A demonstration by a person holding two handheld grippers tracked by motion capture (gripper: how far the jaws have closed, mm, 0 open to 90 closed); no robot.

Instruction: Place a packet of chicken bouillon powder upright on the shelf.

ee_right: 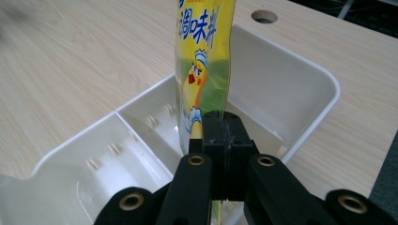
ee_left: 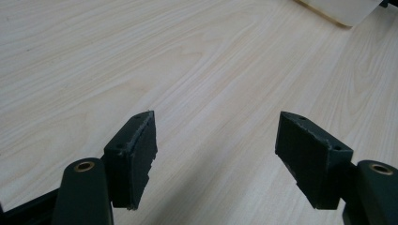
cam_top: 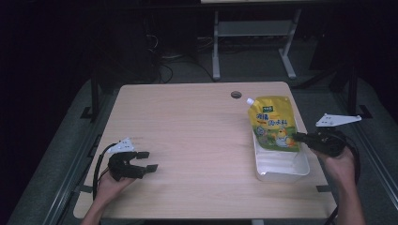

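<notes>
A yellow spouted pouch (cam_top: 273, 123) with a cartoon figure stands upright over the white plastic bin (cam_top: 281, 171) at the table's right side. My right gripper (cam_top: 298, 137) is shut on the pouch's right edge, low down; in the right gripper view the jaws pinch the pouch (ee_right: 202, 56) edge-on above the divided bin (ee_right: 300, 79). The right gripper (ee_right: 222, 136) has its pads pressed flat together on the film. My left gripper (cam_top: 146, 161) rests near the table's front left, open, with bare wood between its fingers (ee_left: 133, 154).
The light wooden table (cam_top: 187, 126) has a round cable hole (cam_top: 236, 94) near its far edge. A corner of the bin (ee_left: 345, 10) shows at the top of the left gripper view. Dark floor and a desk frame lie beyond the table.
</notes>
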